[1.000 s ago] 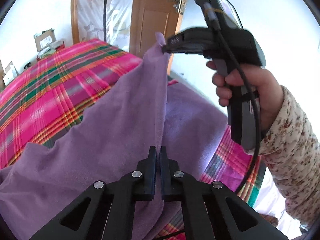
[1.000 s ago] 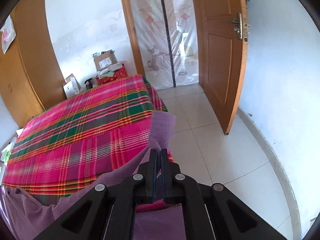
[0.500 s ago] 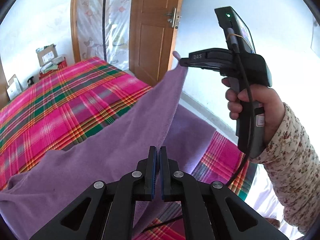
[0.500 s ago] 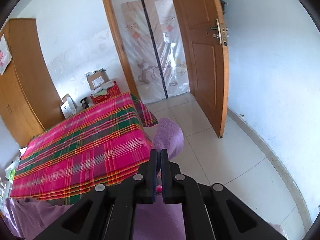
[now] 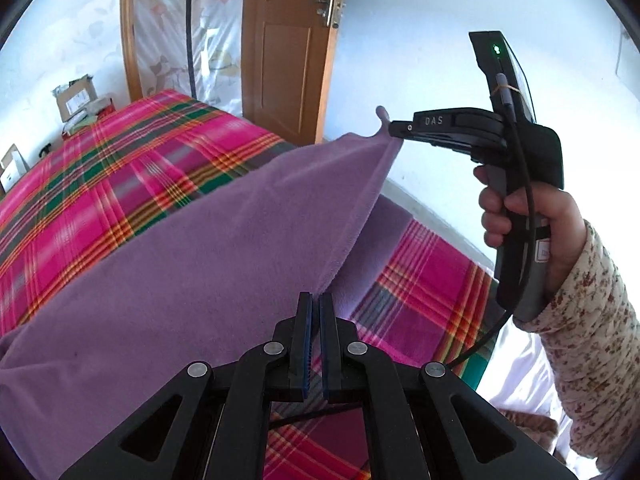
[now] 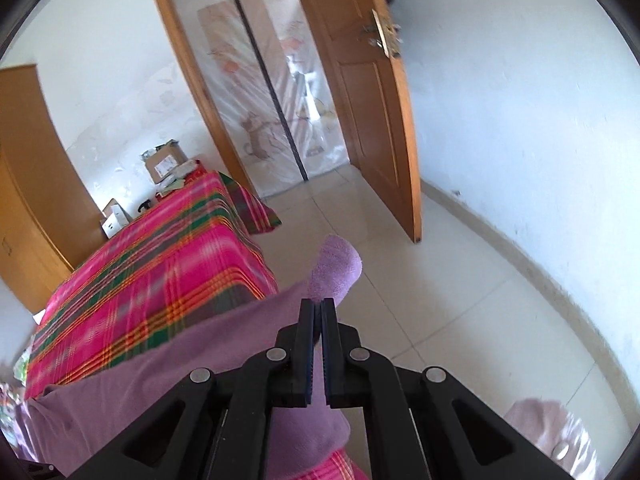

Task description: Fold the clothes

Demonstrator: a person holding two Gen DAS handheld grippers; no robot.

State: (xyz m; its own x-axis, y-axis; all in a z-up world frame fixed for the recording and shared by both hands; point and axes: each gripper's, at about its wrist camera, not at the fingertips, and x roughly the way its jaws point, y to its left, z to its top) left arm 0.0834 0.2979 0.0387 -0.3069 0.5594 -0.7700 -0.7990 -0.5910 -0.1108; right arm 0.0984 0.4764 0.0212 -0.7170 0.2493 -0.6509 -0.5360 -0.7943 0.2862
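A purple fleece garment (image 5: 208, 248) hangs stretched above the bed, one edge pulled taut between both grippers. My left gripper (image 5: 315, 300) is shut on the near end of that edge. In the left wrist view my right gripper (image 5: 394, 130), held by a hand in a floral sleeve (image 5: 588, 304), is shut on the far corner, raised up to the right. In the right wrist view the right gripper (image 6: 317, 306) pinches the purple garment (image 6: 160, 364), and a tuft of the corner sticks out past the fingertips.
A pink, green and orange plaid bedspread (image 5: 92, 184) covers the bed under the garment. A wooden door (image 6: 360, 112) stands open beside a tiled floor (image 6: 440, 300) and white wall. Cardboard boxes (image 6: 164, 162) sit past the bed's far end. A wooden wardrobe (image 6: 28, 184) stands at left.
The right gripper has swung out to the right and away from the left one, drawing the purple edge from near-vertical slack into a taut slanting line. Both grippers stayed shut.
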